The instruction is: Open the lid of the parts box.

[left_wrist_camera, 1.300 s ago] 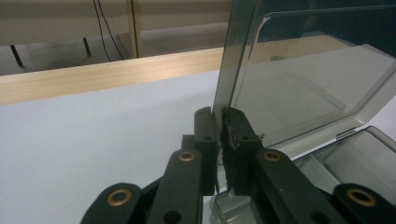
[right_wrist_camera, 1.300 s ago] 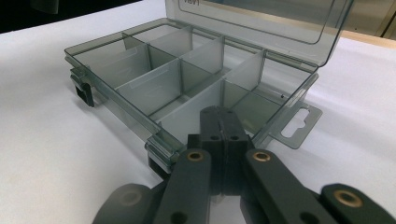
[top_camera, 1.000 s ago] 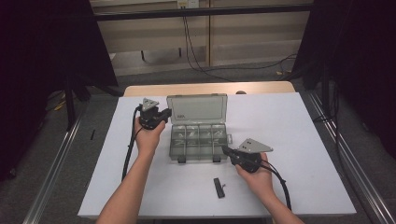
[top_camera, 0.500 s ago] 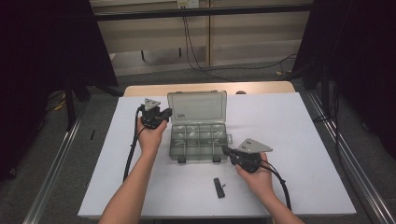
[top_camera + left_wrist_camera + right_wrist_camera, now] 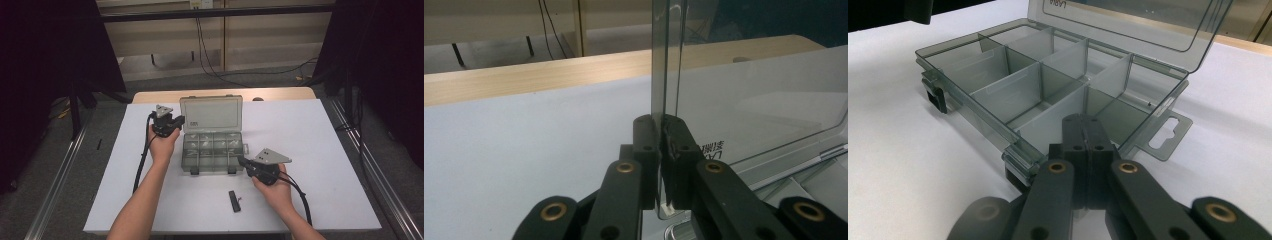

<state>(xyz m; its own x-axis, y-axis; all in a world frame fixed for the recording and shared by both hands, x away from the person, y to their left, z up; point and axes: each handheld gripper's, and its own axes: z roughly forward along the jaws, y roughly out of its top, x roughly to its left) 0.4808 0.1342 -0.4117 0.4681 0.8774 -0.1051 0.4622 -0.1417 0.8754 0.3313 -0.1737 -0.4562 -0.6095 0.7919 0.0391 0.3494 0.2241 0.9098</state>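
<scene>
1. Box [image 5: 214, 150], the clear grey plastic one with little compartments, sits in the middle of the white table [image 5: 325, 135], the same spot as a second ago.
2. Its lid [image 5: 212, 114] stands up a bit more than it did a second ago. Your left hand has hardly moved.
3. Your left gripper [image 5: 172, 122] is clamped on the left edge of the lid. In the left gripper view you can see the thin clear lid [image 5: 668, 75] squeezed between the two black jaws.
4. Your right gripper [image 5: 241, 161] has stayed put at the front right corner of the box. Its jaws are squeezed tight together. In the right gripper view they sit at the front wall of the box [image 5: 1048, 95]; you cannot tell if they pinch the wall or just touch it.
5. Some small writing is printed on the lid near the hinge. It is too small and turned around to read.
6. The box lies flat with its long side running left to right across the table. The hinge is on the far side and the two latches face you.
7. A small black stick [image 5: 234, 201] lies on the table near your right hand, apart from the box.
</scene>
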